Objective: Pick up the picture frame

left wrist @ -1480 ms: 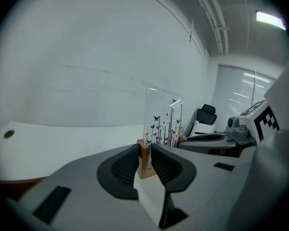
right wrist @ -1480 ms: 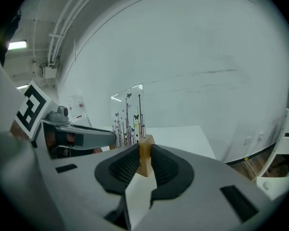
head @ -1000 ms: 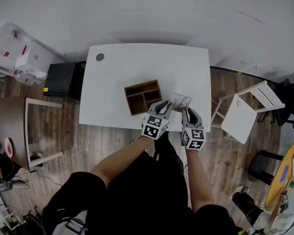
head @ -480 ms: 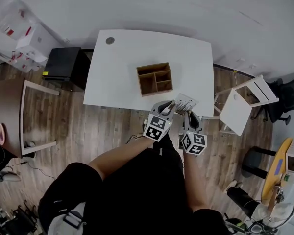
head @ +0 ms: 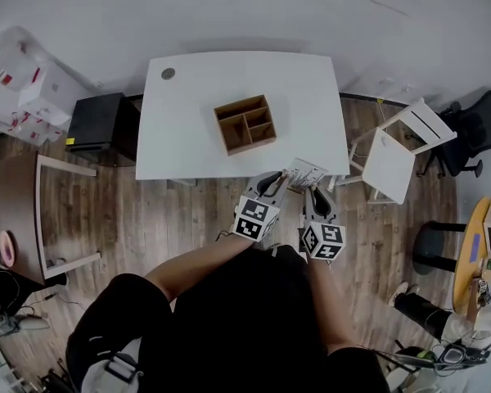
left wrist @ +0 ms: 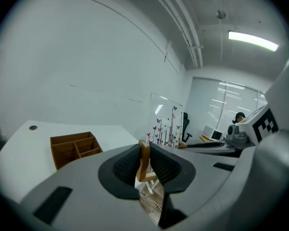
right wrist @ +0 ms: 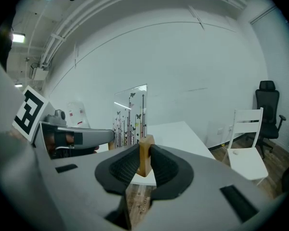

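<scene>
While the left hand-held gripper [head: 277, 181], jaws closing, and the right hand-held gripper [head: 313, 193] both pinch the picture frame [head: 304, 172] mid-picture, unequal pulls could twist it loose.

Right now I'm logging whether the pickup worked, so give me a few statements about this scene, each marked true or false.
1. The left claw and the right claw each have the picture frame between their pads. True; the left claw's jaws are closing on its wooden edge.
2. The picture frame lies flat in the middle of the white table. False: the claws hold it up at the table's near edge.
3. The wooden organizer is full of pens. False: its compartments show nothing inside.
4. A white chair stands to the right of the table in the head view. True.
</scene>
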Available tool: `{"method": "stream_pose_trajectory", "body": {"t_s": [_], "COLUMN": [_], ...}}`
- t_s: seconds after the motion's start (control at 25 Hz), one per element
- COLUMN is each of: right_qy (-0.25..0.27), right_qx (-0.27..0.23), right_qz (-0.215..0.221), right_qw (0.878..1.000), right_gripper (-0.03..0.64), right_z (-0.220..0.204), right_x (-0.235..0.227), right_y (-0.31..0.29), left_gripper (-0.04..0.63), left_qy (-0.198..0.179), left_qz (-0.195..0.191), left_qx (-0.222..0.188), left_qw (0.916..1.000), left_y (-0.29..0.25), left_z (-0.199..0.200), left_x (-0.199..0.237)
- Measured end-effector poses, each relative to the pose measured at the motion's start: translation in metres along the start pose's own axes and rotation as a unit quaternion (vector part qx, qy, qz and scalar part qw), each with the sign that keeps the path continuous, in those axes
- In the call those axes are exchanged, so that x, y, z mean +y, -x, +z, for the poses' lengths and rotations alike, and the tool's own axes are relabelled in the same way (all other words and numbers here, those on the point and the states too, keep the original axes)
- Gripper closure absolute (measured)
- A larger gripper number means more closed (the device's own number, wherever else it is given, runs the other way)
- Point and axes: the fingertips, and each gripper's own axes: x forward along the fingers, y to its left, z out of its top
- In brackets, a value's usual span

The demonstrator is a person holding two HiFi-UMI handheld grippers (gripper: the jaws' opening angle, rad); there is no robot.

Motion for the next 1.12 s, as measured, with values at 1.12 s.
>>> {"method": "stream_pose_trajectory", "body": {"t_s": [1.12], "right_qy": [-0.002], "right_qx": [-0.034], "right_qz": [-0.031], "right_qw": [0.999], "right_gripper": [0.540], "right_z": [0.029], "right_x": [-0.045], "right_y": [0.062], "left_gripper": [0.525], "left_qy": [-0.027], "left_qz": [-0.007], "left_qx": [-0.014], "left_qw": [0.9995], "left_y": [-0.008], "left_z": [0.029], "left_x": [-0.076]}}
